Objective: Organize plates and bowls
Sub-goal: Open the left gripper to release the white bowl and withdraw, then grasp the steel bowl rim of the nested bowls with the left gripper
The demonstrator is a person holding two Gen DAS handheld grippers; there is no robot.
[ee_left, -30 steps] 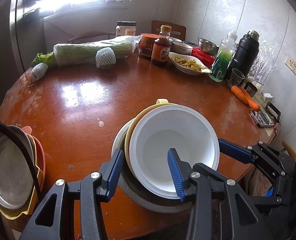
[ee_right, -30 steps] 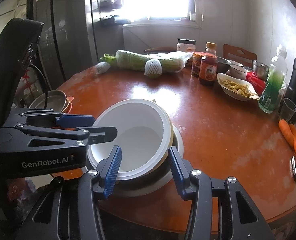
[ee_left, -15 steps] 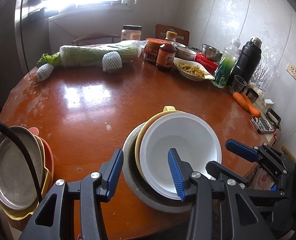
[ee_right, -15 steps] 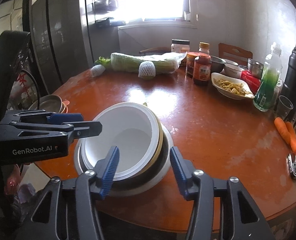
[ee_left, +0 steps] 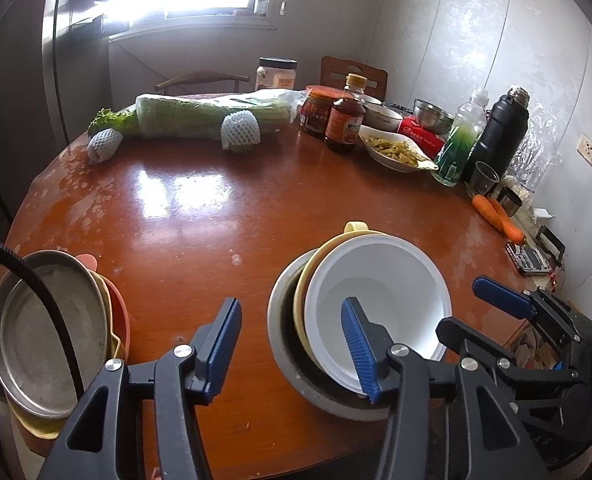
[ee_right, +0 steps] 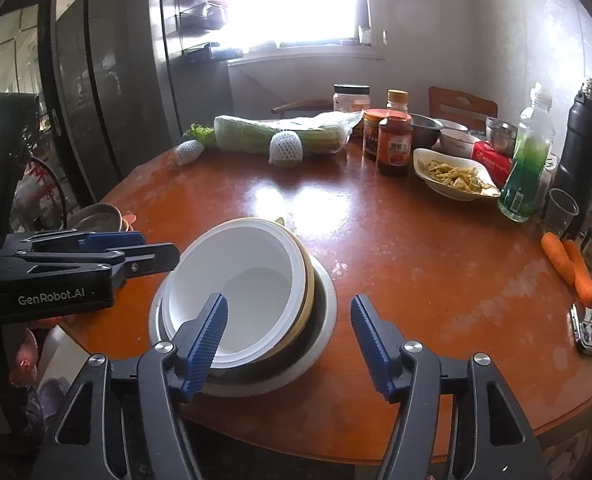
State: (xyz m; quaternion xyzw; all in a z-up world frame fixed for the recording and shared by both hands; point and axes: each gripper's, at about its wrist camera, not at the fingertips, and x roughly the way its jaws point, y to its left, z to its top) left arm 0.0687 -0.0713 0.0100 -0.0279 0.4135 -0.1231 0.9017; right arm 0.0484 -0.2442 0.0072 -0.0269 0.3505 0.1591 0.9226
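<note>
Round wooden table (ee_left: 199, 232), nested bowls (ee_left: 380, 292) (white innermost), left gripper (ee_left: 291, 344) and right gripper (ee_right: 287, 340) fingers just spreading, holding nothing

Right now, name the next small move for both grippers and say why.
Probably draw both back from the nested bowl stack. The left gripper and right gripper have just been opening, gripping nothing, and the white bowl sits inside the yellow bowl, resting on the table.

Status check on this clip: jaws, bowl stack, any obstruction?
Left gripper and right gripper: jaws just opened, holding nothing. White bowl nested in yellow bowl and grey metal bowl, released on round wooden table. No obstruction.
</note>
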